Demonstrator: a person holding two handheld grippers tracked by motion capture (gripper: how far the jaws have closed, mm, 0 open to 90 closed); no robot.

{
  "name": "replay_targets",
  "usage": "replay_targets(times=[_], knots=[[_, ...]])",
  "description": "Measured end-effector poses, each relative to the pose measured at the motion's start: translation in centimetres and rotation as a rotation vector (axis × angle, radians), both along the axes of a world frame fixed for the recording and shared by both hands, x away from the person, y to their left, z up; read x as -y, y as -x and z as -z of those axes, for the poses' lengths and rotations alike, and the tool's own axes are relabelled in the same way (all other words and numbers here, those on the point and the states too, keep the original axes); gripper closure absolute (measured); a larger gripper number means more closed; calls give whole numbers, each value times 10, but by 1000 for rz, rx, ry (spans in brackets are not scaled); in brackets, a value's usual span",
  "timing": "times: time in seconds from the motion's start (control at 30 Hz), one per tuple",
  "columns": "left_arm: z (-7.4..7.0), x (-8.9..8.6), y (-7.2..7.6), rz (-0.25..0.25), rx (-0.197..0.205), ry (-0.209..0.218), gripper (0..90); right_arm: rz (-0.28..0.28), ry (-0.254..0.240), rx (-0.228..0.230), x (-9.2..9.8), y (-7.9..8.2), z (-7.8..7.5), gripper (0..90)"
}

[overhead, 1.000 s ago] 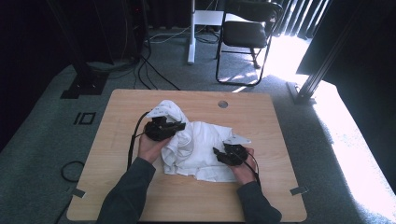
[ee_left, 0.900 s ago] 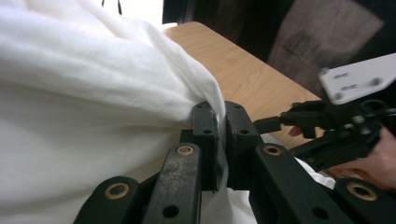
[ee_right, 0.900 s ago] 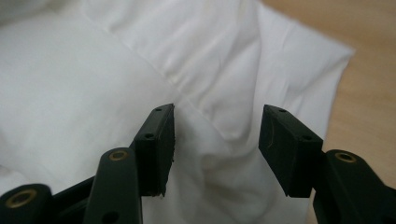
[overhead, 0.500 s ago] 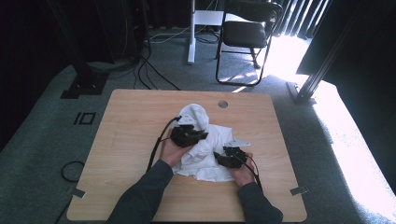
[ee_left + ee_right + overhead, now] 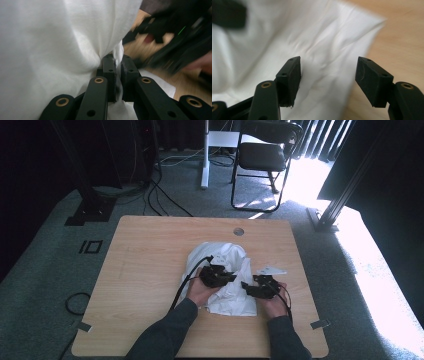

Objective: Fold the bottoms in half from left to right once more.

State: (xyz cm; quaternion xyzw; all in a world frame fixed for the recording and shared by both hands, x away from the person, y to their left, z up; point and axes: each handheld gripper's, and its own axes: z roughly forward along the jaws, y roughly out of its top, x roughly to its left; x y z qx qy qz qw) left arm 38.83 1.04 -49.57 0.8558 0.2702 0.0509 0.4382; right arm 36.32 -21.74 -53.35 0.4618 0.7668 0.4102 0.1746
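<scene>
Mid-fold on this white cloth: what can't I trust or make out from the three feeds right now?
- Left gripper view: the other gripper is blurred; its jaws are unreadable there.
- Left gripper view: the white cloth covers the table on that side.
- High view: both grippers, left gripper and right gripper, are too small to read their jaws.
- Right gripper view: the right gripper has just been opening over cloth; a dark blur sits top left, unidentifiable.

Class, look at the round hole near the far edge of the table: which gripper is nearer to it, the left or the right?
Left. The left gripper, shut on the white cloth, sits below the hole. The right gripper, jaws open over the cloth's near part, is farther toward the person.
</scene>
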Motion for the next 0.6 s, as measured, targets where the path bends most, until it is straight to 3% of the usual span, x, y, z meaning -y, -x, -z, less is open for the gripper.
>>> replay_targets(times=[0.13,0.3,0.6], knots=[[9,7,1,3,-5,-27,859,16,-94,61,13,7,-26,312],[18,14,3,18,4,-69,858,0,-146,112,9,7,-47,257],[27,15,4,23,-5,-79,858,-10,-152,120,-8,-7,-52,252]])
